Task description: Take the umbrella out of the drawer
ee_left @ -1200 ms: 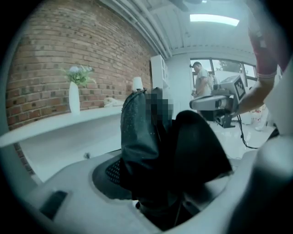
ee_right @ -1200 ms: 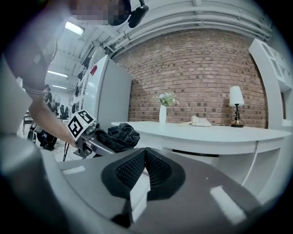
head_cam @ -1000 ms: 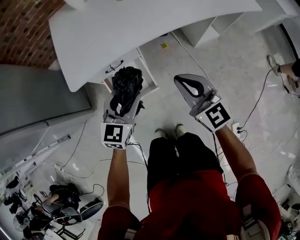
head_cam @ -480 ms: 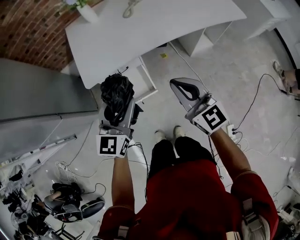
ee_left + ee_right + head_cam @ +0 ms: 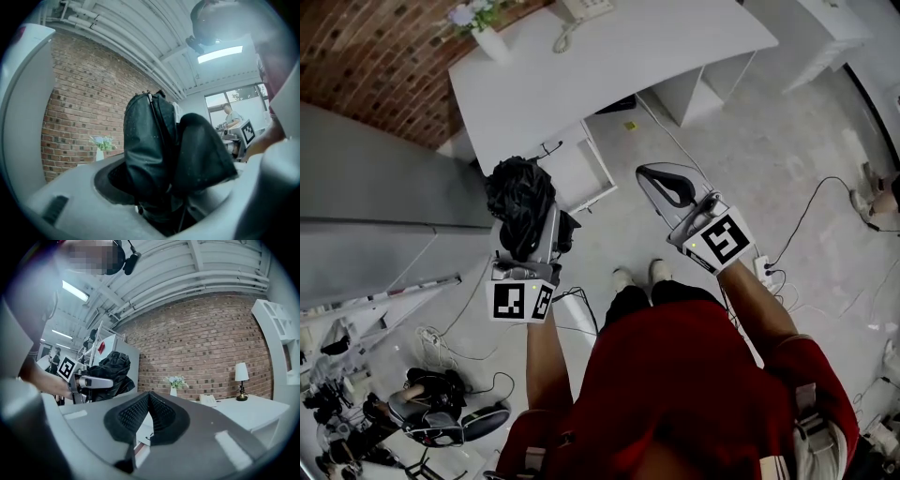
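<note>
A folded black umbrella (image 5: 517,195) bulges out of my left gripper (image 5: 528,225), which is shut on it and held level above the floor. In the left gripper view the umbrella (image 5: 161,150) fills the space between the jaws. The open white drawer (image 5: 581,173) sits below the desk edge, just beyond the umbrella. My right gripper (image 5: 649,175) is to the right of the drawer, shut, with nothing in it; its ribbed pads (image 5: 136,414) meet at the tip. From the right gripper view the umbrella (image 5: 111,372) shows in the other gripper at the left.
A white desk (image 5: 609,66) carries a vase of flowers (image 5: 487,33) and a telephone (image 5: 581,9); a lamp (image 5: 241,377) stands on it too. Brick wall (image 5: 384,66) behind. Cables (image 5: 811,216) trail over the floor; camera gear (image 5: 431,412) lies at lower left.
Both grippers have risen, the left one carrying the umbrella up and away from the open drawer. The right gripper stays shut and empty.
</note>
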Demonstrator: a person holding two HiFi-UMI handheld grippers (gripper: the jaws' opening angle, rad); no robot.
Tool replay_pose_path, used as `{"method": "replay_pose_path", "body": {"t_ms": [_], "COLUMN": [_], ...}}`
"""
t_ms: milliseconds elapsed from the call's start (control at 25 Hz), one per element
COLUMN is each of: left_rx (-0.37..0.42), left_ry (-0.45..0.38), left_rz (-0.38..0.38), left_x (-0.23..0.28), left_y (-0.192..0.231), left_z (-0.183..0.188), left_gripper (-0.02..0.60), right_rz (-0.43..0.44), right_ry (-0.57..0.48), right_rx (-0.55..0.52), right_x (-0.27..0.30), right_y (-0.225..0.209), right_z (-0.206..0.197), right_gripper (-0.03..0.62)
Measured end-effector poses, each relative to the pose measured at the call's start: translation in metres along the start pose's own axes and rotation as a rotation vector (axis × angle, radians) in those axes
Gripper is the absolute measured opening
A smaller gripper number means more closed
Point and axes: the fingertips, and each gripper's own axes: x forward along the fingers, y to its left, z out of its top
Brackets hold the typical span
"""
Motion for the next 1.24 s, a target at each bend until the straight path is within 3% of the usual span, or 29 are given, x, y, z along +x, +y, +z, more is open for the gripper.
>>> {"method": "replay_pose_path", "body": {"t_ms": [320,1240], "left_rx": [0.01,-0.011], "left_ry": [-0.026,-0.043], "left_rz": [0.009,-0.001], "left_x": [-0.014,-0.016], "left_y": [-0.003,0.01], "left_z": [0.016,0.003], "left_gripper": [0.245,0.245], "right_rz": [-0.011,-0.052], "right_ry": [-0.009,0.001], "right_rx": [-0.005,-0.032], "right_x": [-0.006,-0.007], "right_y": [0.009,0.013], "right_z": [0.011,0.006], "right_gripper": [0.012,0.012]}}
